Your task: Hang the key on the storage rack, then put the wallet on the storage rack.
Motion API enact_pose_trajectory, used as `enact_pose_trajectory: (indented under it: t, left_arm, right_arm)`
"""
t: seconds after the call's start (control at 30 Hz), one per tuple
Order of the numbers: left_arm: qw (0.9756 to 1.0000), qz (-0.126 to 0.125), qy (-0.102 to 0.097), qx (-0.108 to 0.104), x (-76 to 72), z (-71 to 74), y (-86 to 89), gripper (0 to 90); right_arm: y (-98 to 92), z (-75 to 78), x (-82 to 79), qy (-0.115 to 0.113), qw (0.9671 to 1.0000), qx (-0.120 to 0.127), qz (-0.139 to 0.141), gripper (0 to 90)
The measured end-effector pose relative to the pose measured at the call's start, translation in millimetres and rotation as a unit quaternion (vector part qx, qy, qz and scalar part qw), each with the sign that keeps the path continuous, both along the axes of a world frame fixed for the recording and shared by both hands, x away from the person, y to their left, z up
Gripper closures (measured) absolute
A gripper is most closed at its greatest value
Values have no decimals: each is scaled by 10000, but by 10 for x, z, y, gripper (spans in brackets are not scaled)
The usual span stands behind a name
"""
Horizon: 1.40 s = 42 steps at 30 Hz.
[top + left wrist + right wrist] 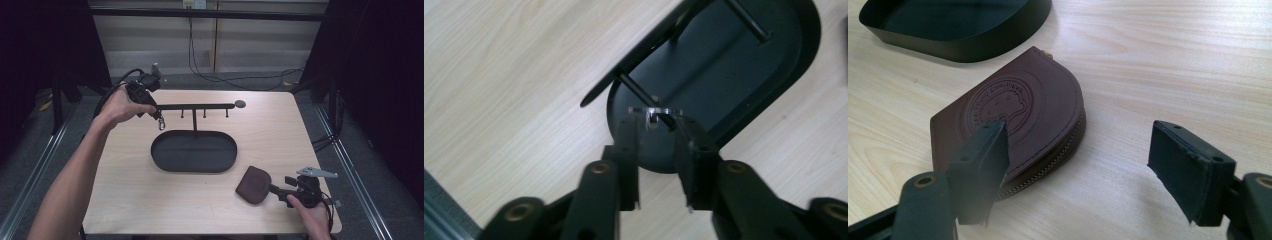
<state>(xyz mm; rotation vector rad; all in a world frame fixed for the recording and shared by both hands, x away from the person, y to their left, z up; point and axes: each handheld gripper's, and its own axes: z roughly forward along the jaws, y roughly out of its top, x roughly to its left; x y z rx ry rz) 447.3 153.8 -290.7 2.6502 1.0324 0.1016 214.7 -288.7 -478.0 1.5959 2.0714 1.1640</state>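
At the left end of the black metal hanging rail [192, 106], a small silver metal clasp [161, 123] dangles just below the left gripper [150, 105]. From above, the person's left hand [122, 106] covers most of that gripper, so its jaws are hard to make out there. The left gripper view shows them a narrow gap apart, with the shiny clasp [655, 112] sitting between the tips against a thin black peg [644, 96]; whether the pads still press on it I cannot tell, since the clasp is small and glary. Its shape beyond a short bright bar and a loop stays unclear.

The rail stands on a slim post rising from a black oval metal tray [194, 151] with a low rim and a matte finish, at the middle of the pale wood-grain table [125, 195]. A round knob caps the rail's right end.

Near the right front corner lies a dark brown half-round leather pouch [1018, 120], flat on the table, with a round embossed stamp, stitched edge and a zip along its curve. The right gripper [1078, 165] has its jaws wide: one pad overlaps the pouch's near edge, the other stands well clear over bare wood. The lettering in the stamp is too small to read.
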Motion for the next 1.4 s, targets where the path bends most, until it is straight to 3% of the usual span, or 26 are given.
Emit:
enact_pose_trajectory:
  t: [0.23,0.4,0.73,0.8,0.87,0.97,1.1,1.17,1.23,1.3,1.37,1.4]
  left_arm:
    - [9994,163,40,-314,-93,-39,124,667]
    - [9990,167,-222,-356,-204,-62,140,566]
    - [9961,279,-419,-729,-353,-142,242,468]
    - [9958,354,-504,-678,-399,-173,285,416]
    - [9956,320,-536,-696,-468,-220,338,400]
    - [9959,228,-671,-555,-537,-277,373,345]
    - [9946,119,-721,-731,-614,-315,416,288]
    - [9938,209,-731,-809,-673,-337,419,247]
    - [9933,99,-644,-958,-717,-371,428,180]
    - [9912,26,-785,-1066,-780,-416,442,184]
    - [9912,20,-725,-1110,-826,-492,462,172]
    - [9901,4,-822,-1141,-860,-542,479,173]
  right_arm:
    - [4,2,0,-7,10000,-18,4,244]
    - [1,6,-10,-7,10000,-14,16,244]
    - [-4,7,-8,-17,10000,-7,13,244]
    - [-8,8,-9,-27,10000,-8,-10,244]
    - [-5,7,-2,-21,10000,-20,-20,244]
    - [7,8,-1,1,10000,-29,-25,244]
    - [4,12,-7,-32,10000,-16,-57,244]
    - [6,13,-6,-22,10000,-2,-23,244]
    - [10,13,-11,-26,10000,-11,-5,244]
    - [5,15,-12,-29,10000,3,6,244]
    - [2,14,-17,-39,10000,13,20,244]
    - [0,16,-20,-51,10000,24,30,244]
